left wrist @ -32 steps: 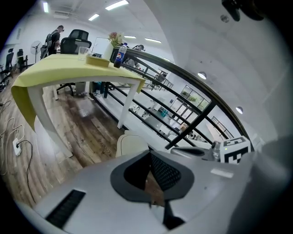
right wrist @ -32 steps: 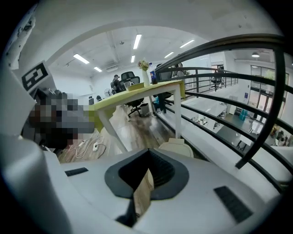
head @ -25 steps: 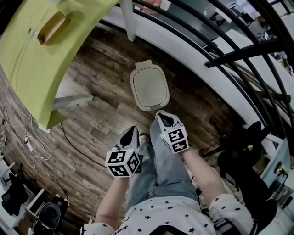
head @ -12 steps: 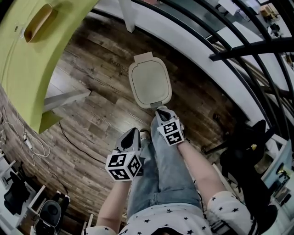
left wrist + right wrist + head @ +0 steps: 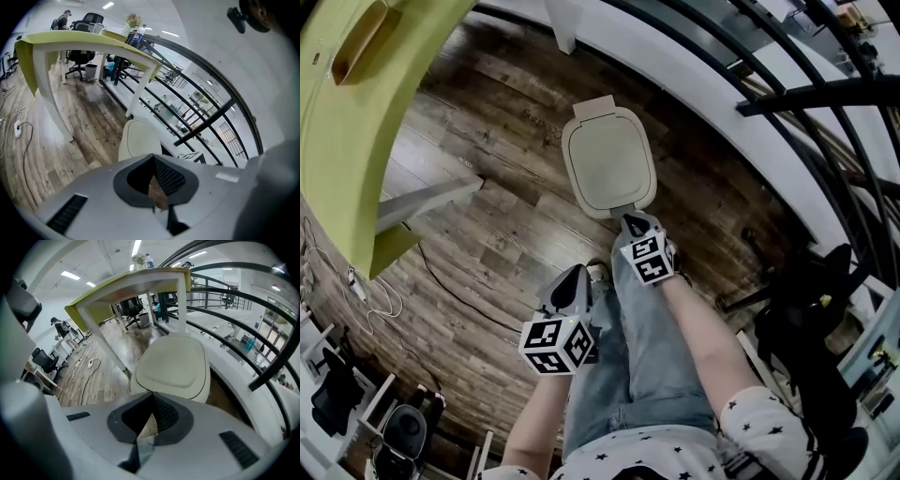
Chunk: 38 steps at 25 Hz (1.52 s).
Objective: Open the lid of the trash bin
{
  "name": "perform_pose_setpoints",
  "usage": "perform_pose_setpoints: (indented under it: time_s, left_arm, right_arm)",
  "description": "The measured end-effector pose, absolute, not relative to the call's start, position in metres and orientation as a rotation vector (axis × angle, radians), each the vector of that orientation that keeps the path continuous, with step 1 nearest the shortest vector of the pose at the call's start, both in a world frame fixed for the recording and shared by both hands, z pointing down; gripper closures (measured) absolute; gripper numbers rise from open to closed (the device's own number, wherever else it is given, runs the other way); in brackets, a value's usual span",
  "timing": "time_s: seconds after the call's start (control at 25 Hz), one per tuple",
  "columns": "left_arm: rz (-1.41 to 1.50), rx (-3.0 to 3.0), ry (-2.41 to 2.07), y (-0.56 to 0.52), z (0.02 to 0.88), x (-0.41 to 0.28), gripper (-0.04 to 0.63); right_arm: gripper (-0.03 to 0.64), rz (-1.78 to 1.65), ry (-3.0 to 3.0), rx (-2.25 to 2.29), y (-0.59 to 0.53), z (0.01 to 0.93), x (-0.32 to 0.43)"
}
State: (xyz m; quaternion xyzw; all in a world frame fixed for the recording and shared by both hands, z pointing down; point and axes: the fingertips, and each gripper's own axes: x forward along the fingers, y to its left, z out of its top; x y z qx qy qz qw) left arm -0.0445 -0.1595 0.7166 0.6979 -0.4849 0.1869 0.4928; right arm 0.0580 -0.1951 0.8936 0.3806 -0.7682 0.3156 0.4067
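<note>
My right hand-held gripper (image 5: pixel 631 221) is clenched, its two jaws pressed tip to tip with nothing between them. It sits just below the middle of the frame in the head view, its tips right at the near edge of the trash bin (image 5: pixel 607 167). I cannot tell whether they touch that edge. In the right gripper view the cream lid (image 5: pixel 172 364) lies flat and closed just past the jaws, filling the centre of the frame.

My left hand-held gripper (image 5: pixel 577 274) is also clenched and empty, jaws closed to a point. It hangs lower and to the left in the head view, over the wooden floor (image 5: pixel 487 234) beside my jeans leg (image 5: pixel 637 347), apart from the bin. The bin stands on the floor at upper centre, between the yellow-green desk (image 5: pixel 356 141) at the upper left and the black railing (image 5: pixel 825 94) at the upper right.
</note>
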Motion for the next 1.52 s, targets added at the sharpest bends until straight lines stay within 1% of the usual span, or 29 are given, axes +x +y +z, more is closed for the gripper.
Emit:
perform_pose_setpoints:
  time_s: [0.64,1.52]
  left_arm:
    - [0.47,1.652,-1.176,-0.15,0.74,-0.049,0.588]
    - [0.454,1.638,-1.185,-0.141,0.739,-0.051,0.588]
  right_arm:
    - [0.623,0.832,-1.878,0.956,-0.197,0.939,0.059]
    - [0.623,0.861,-1.842,1.016,-0.195,0.941,0.059]
